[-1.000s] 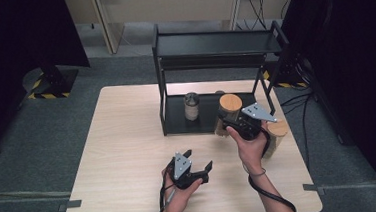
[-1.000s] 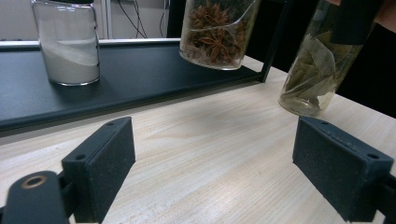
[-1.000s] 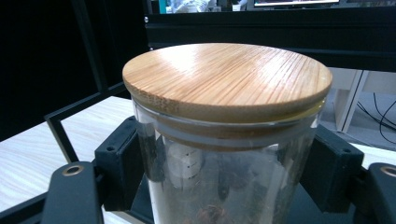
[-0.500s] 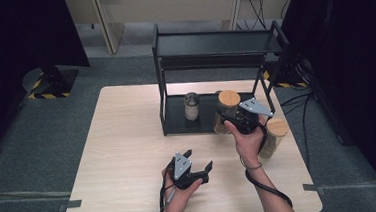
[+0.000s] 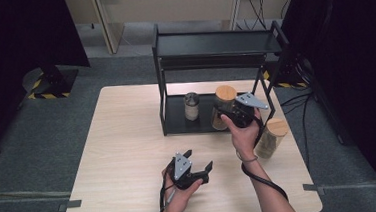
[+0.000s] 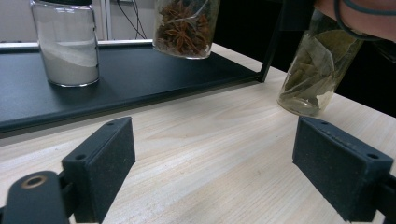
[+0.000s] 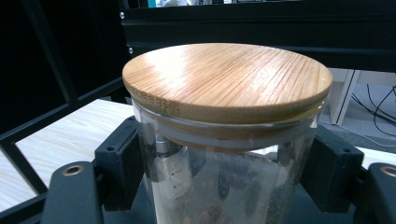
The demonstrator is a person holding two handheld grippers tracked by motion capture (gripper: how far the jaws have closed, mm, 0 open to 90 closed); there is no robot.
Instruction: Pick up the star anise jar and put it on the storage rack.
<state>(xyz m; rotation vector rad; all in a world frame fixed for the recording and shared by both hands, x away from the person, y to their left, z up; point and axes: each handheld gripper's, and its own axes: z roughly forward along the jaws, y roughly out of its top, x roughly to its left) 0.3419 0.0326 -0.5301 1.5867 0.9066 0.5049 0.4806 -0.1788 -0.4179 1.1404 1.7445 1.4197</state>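
Clamping the star anise jar (image 5: 223, 106), the right gripper (image 5: 234, 114) hovers over the rack (image 5: 177, 122); left gripper (image 5: 193, 168) fingers wide.

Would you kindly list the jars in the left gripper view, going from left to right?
White powder jar → star anise jar → bay leaf jar.

Star anise jar (image 6: 186, 25): top cut off by the frame in left gripper view, base blocked by the right gripper (image 5: 235, 113) in high view. Bay leaf jar (image 6: 316, 70): upper part behind a hand, lid out of frame. White-powder jar (image 6: 66, 44): lid cropped. Left gripper (image 5: 193, 170) cable end hidden under the wrist.
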